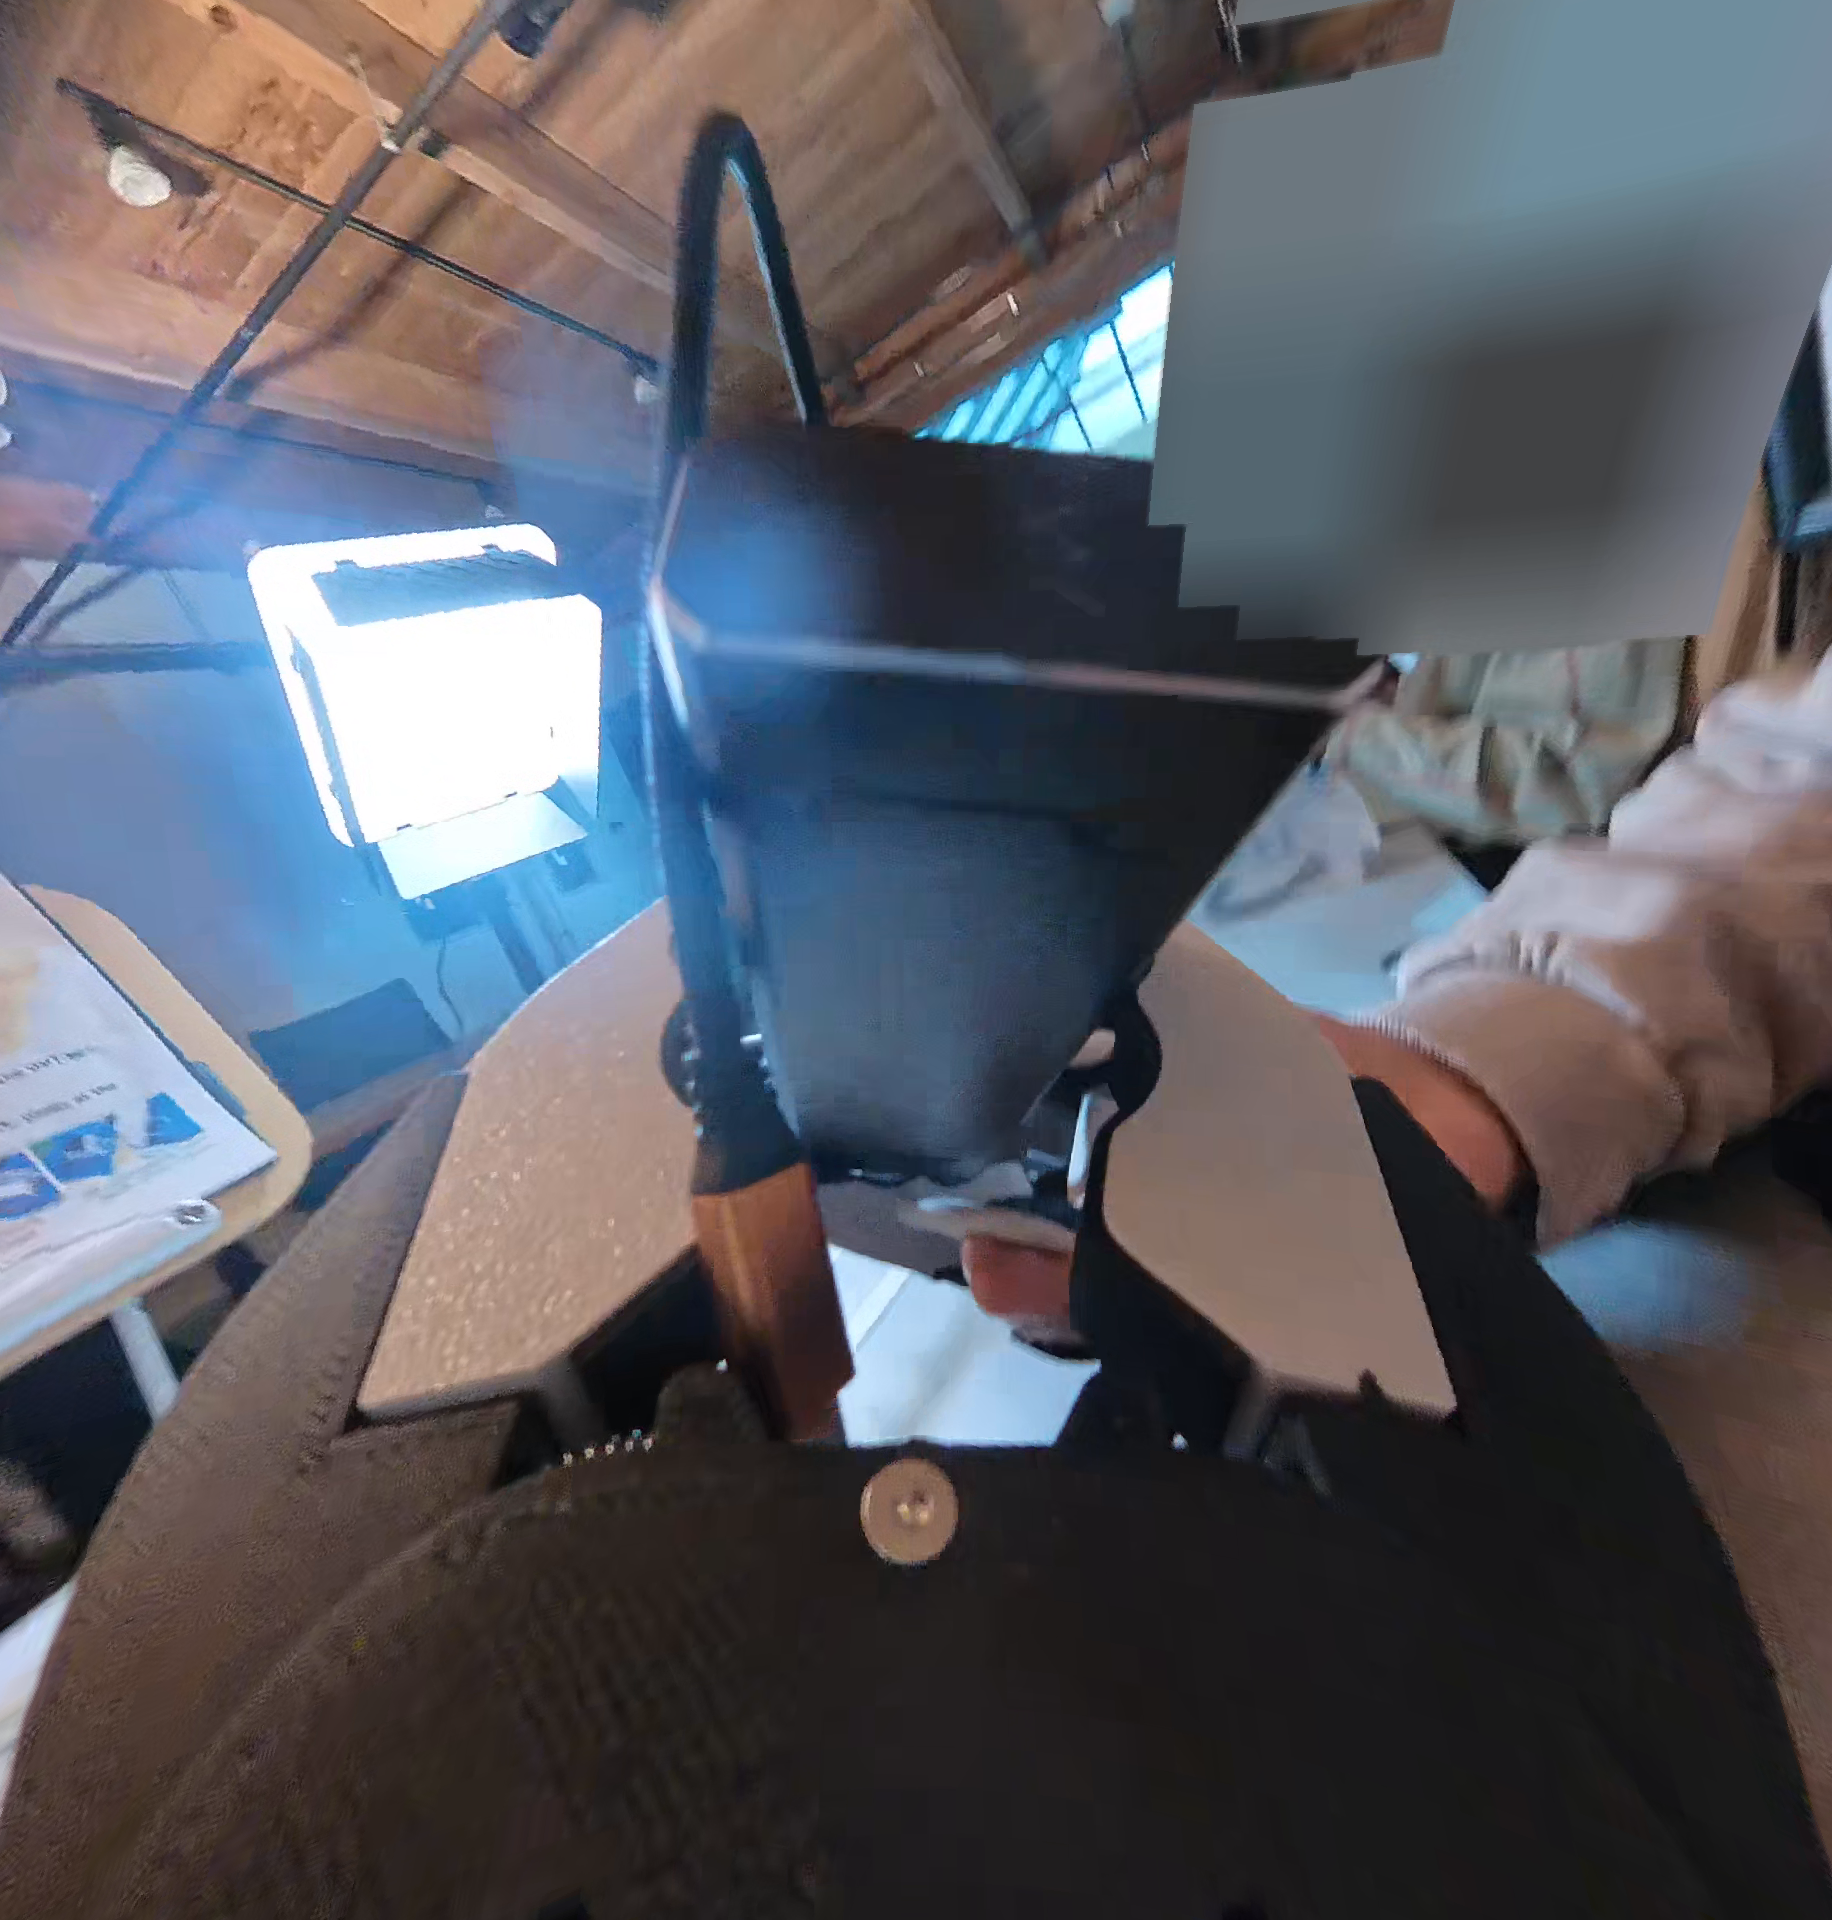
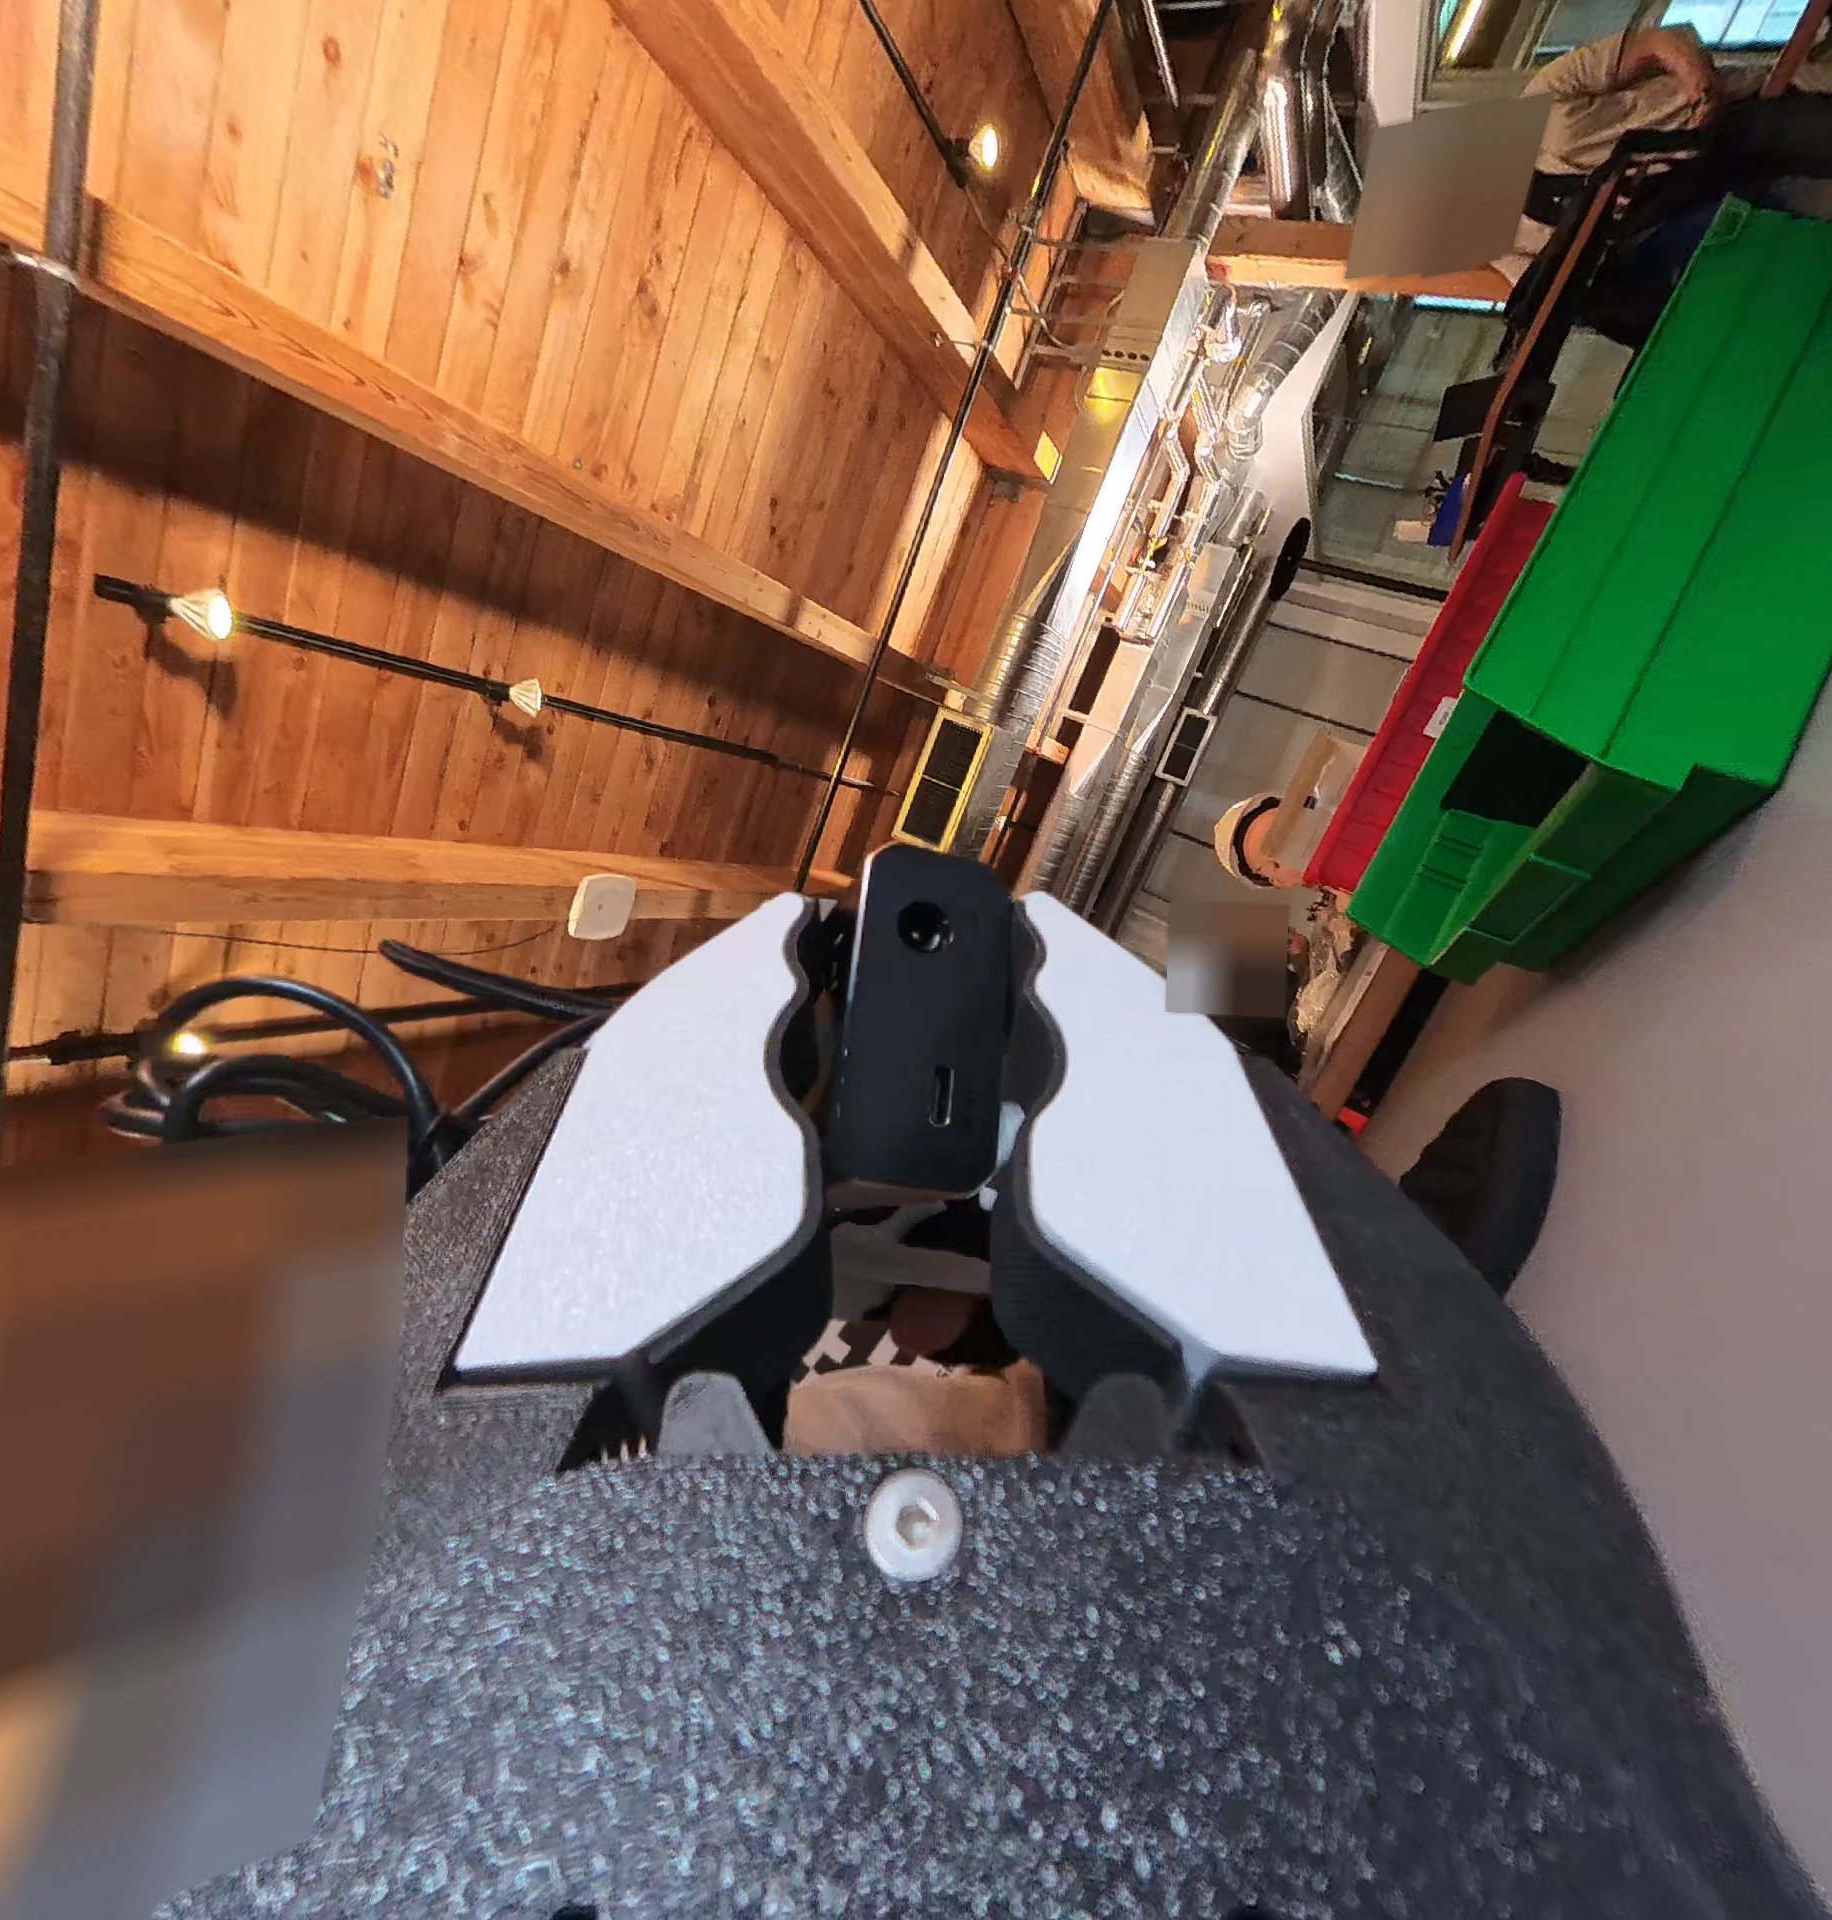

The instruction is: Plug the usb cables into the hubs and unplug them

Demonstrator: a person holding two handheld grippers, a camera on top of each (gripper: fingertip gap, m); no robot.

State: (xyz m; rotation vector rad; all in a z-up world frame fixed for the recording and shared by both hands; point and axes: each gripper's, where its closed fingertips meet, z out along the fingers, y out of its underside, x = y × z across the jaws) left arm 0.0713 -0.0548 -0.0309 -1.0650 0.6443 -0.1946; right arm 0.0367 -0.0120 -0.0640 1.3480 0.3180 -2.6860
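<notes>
Right gripper (image 2: 917, 1049) pinches rigid, light black hub (image 2: 922, 1023) mid-body; left gripper (image 1: 927, 1122) looks closed on braided cable's (image 1: 709, 582) stiff plug.

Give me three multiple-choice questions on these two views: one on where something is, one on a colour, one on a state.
1. Where is the hub? A on a crate; B between the right gripper's fingers; C on the floor.
2. What colour is the plug on the cable? A brown; B white; C green.
3. The hub's end ports are: A taped over; B plugged; C empty.
Answers: B, the white pads pinch its sides; A, the shell at the black cable's end is brown; C, both openings are bare.
</notes>
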